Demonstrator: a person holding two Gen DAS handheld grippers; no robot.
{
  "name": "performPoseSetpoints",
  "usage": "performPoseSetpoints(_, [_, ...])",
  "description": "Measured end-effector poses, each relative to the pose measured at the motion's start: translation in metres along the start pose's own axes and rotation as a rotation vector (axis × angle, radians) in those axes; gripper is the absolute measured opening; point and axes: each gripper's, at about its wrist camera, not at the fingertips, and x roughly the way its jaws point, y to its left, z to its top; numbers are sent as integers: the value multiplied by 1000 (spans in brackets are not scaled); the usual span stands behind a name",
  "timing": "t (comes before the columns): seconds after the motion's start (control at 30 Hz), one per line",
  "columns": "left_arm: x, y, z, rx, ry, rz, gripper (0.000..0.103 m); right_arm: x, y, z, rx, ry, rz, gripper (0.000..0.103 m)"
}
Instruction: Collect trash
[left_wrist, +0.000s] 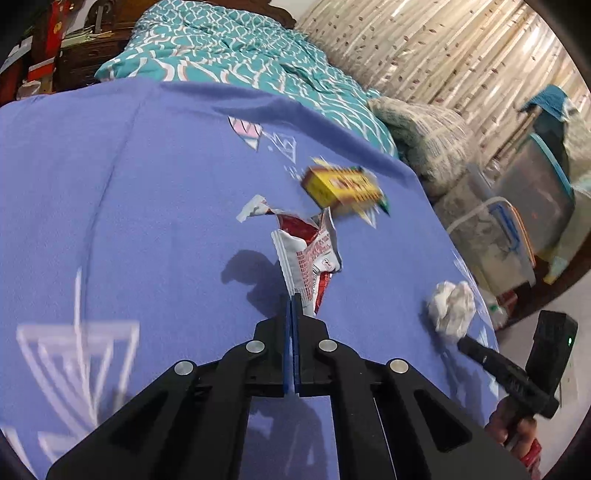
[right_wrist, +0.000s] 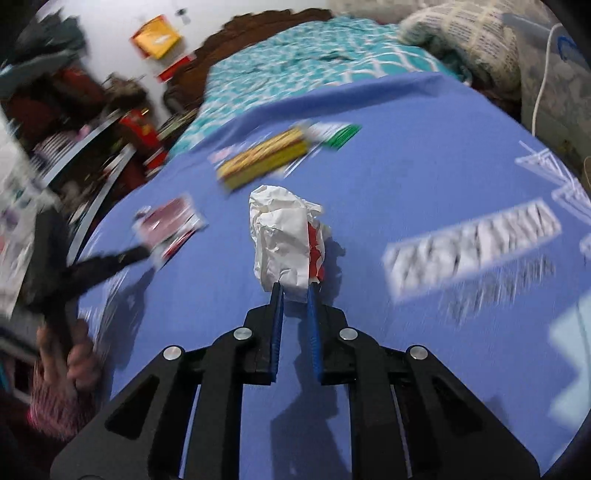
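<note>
Trash lies scattered on a blue cloth (left_wrist: 129, 206) printed with white designs, which covers a surface at the foot of a bed with a teal-and-white patterned quilt (left_wrist: 236, 48). The left hand-held gripper (left_wrist: 293, 299) has its blue pads pressed together on the lower edge of a torn red-and-white foil wrapper (left_wrist: 308, 254), which stands up from the fingertips. The right hand-held gripper (right_wrist: 295, 290) pinches a crumpled white paper ball with a red streak (right_wrist: 282, 236) — its pads press on the ball's near end, the jaws standing slightly apart around it. In the left wrist view that ball (left_wrist: 452, 308) sits near the cloth's right edge. A yellow cardboard box with red lettering (left_wrist: 341, 188) lies further off, just beyond the wrapper, blurred — a green-tipped scrap (right_wrist: 341, 136) is beside it.
</note>
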Motion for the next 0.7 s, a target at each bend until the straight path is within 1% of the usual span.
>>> performPoseSetpoints(0.1, [-18,-7,-19,24,-2,-1,1,-10,16,-27,-33,-24,-14,15])
performPoseSetpoints(0.2, [-31,-10,-35,24,3,18,1,-10,21,-39,-36,-36,-14,17])
performPoseSetpoints(0.23, [-32,-11,-37,27,2,29,6,-9,22,-40,-34,-33,-15,17])
performPoseSetpoints(0.27, [-32,-12,-38,33,5,47,16,-7,21,-40,-30,-30,-13,17])
performPoseSetpoints(0.3, [-31,-12,-38,33,9,67,61,-6,20,-39,-25,-28,-6,17])
performPoseSetpoints(0.33, [-31,-11,-38,17,5,93,95,-5,18,-35,-22,-27,3,17])
performPoseSetpoints(0.4, [-36,-9,-37,-10,-34,75,94,-7,18,-34,-21,-31,18,19])
performPoseSetpoints(0.43, [-35,-10,-35,-9,-27,68,94,-9,18,-35,-23,-39,18,23])
performPoseSetpoints(0.5, [-32,-9,-33,-20,-18,67,94,-16,17,-37,-16,-69,13,48])
performPoseSetpoints(0.53, [-29,-9,-32,-26,-12,62,94,-19,16,-37,-9,-91,10,75])
performPoseSetpoints(0.57, [-27,-8,-31,-26,-7,61,94,-24,16,-39,-4,-120,7,81])
performPoseSetpoints(0.6, [-24,-9,-30,-24,-4,67,92,-28,16,-39,-10,-140,6,81])
performPoseSetpoints(0.63, [-21,-9,-30,-25,1,69,87,-29,16,-38,-18,-141,5,81])
performPoseSetpoints(0.7, [-15,-9,-29,-31,18,68,82,-30,18,-35,-36,-147,-14,81])
